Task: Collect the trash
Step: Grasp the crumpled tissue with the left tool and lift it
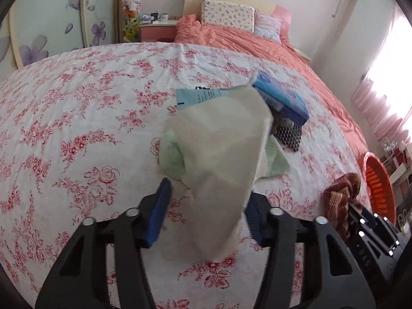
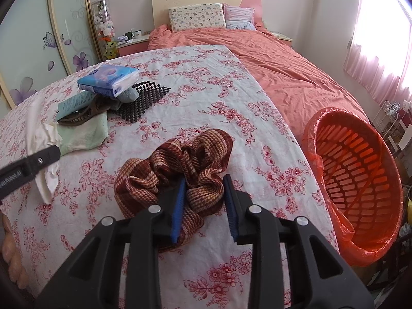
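Observation:
A crumpled white tissue (image 1: 221, 159) stands between the fingers of my left gripper (image 1: 208, 200); the jaws are wide apart and the tissue leans on the right finger. In the right wrist view the tissue (image 2: 42, 139) hangs at the left gripper's tip. My right gripper (image 2: 204, 198) is open around part of a brown striped scrunchie (image 2: 177, 170) lying on the floral sheet. An orange basket (image 2: 360, 180) lined with an orange bag stands at the bed's right edge, tilted toward me.
Behind the tissue lie a green cloth (image 2: 82, 134), a blue tissue pack (image 2: 108, 77), a light blue tube (image 2: 73, 103), a brown clip (image 2: 82, 114) and a black mesh mat (image 2: 141, 100). A coral duvet (image 2: 270, 64) and pillows lie beyond.

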